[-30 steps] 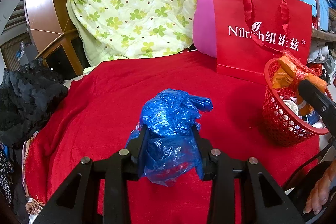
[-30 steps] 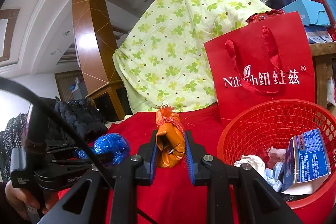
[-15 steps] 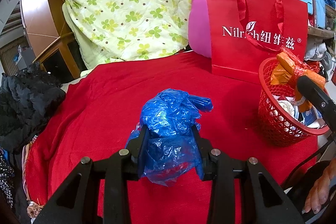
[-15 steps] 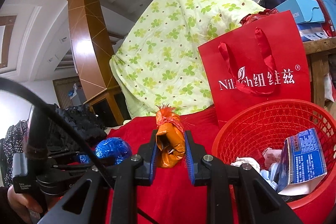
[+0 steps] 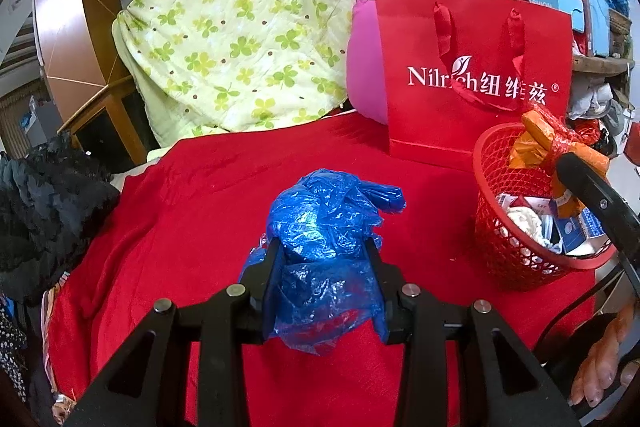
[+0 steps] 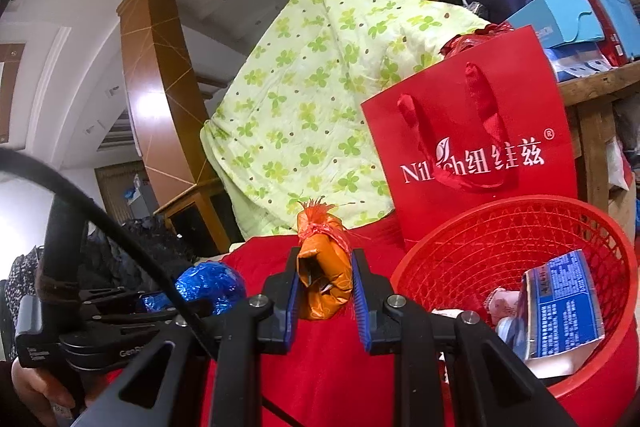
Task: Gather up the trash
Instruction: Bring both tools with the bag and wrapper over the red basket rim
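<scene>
My left gripper (image 5: 322,281) is shut on a crumpled blue plastic bag (image 5: 326,227) and holds it above the red cloth (image 5: 192,211). The bag also shows in the right wrist view (image 6: 210,285), at the left. My right gripper (image 6: 325,291) is shut on an orange wrapper with a red frilly end (image 6: 322,273), just left of the red mesh basket (image 6: 500,243). In the left wrist view the orange wrapper (image 5: 538,139) hangs over the basket (image 5: 516,255) at the right. The basket holds a blue-and-white carton (image 6: 564,307) and crumpled paper.
A red paper gift bag (image 5: 476,87) stands behind the basket, with a pink cushion (image 5: 364,67) and a green clover quilt (image 5: 248,19) further back. Black clothing (image 5: 44,203) lies at the left edge. Shelves with boxes (image 6: 560,15) stand at the right.
Both grippers have kept their hold. The left view has pulled back slightly, so the basket and gift bag sit a little further left. The right gripper has edged towards the basket.
</scene>
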Action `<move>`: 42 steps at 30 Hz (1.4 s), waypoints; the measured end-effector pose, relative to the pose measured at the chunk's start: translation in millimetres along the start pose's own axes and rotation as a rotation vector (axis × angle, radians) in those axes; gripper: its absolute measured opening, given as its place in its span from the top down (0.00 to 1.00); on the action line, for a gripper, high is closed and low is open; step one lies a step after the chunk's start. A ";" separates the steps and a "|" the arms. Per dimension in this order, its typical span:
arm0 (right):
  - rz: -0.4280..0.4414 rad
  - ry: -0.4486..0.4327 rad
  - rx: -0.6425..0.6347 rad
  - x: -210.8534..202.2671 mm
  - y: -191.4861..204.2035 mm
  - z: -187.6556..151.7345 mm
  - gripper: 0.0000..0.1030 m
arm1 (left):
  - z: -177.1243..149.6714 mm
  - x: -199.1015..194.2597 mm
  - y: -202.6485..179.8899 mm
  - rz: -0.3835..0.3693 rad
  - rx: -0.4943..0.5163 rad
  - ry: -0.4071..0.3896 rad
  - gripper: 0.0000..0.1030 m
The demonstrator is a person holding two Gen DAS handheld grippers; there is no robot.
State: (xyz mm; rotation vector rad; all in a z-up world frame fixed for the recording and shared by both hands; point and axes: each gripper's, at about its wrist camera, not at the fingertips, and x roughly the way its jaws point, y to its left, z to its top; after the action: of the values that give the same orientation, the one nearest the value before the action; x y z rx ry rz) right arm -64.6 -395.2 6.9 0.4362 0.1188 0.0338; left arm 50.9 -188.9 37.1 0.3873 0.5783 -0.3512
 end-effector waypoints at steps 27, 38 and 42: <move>-0.108 -0.087 0.079 -26.1 -40.5 19.4 0.76 | 25.8 -8.8 -30.0 -0.054 0.046 -0.060 0.62; -0.139 -0.098 0.132 -32.1 -56.4 23.4 0.76 | 38.5 -5.7 -44.0 -0.102 0.059 -0.076 0.62; -0.160 -0.106 0.133 -35.9 -61.8 28.2 0.76 | 44.5 -4.8 -47.6 -0.138 0.059 -0.087 0.62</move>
State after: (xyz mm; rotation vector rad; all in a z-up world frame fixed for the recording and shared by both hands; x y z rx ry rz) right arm -96.3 -465.2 9.9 0.5590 0.0512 -0.1552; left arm 47.3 -249.2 62.1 0.3881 0.5115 -0.5160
